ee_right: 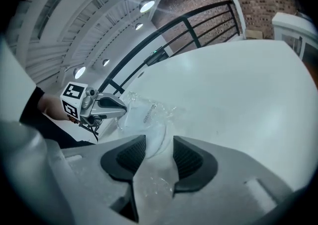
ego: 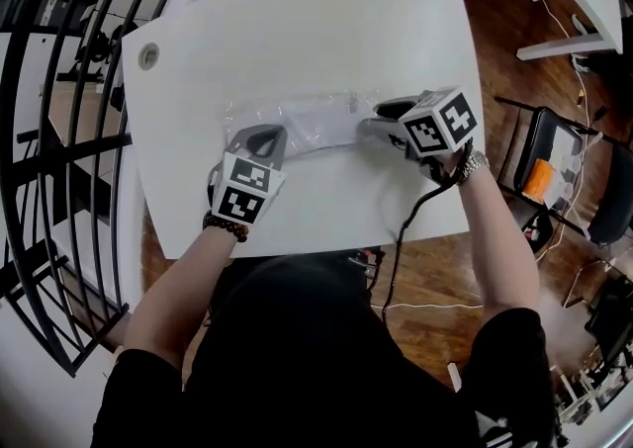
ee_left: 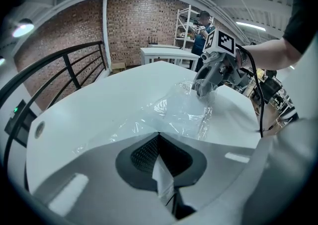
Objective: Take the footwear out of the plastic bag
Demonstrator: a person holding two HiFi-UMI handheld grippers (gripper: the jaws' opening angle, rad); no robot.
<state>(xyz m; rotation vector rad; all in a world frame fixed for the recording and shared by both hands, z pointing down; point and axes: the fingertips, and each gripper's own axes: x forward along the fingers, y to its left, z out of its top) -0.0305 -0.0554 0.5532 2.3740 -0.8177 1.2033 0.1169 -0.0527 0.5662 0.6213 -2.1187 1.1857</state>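
A clear plastic bag (ego: 315, 122) lies crumpled across the middle of the white table (ego: 297, 31). Something flat and white, the footwear (ee_right: 155, 137), shows through the film at the bag's right end. My left gripper (ego: 261, 146) is at the bag's left end and is shut on a pinch of its film (ee_left: 162, 177). My right gripper (ego: 374, 126) is at the other end, tilted down. Its jaws stand apart in the right gripper view (ee_right: 159, 155). The bag and the white piece lie in the gap, and the pads do not press on them.
A black metal railing (ego: 59, 139) runs along the table's left side. A round cable hole (ego: 148, 55) sits near the table's far left corner. A black cable (ego: 401, 238) hangs from the right gripper over the near edge. A chair (ego: 554, 164) stands on the wooden floor at right.
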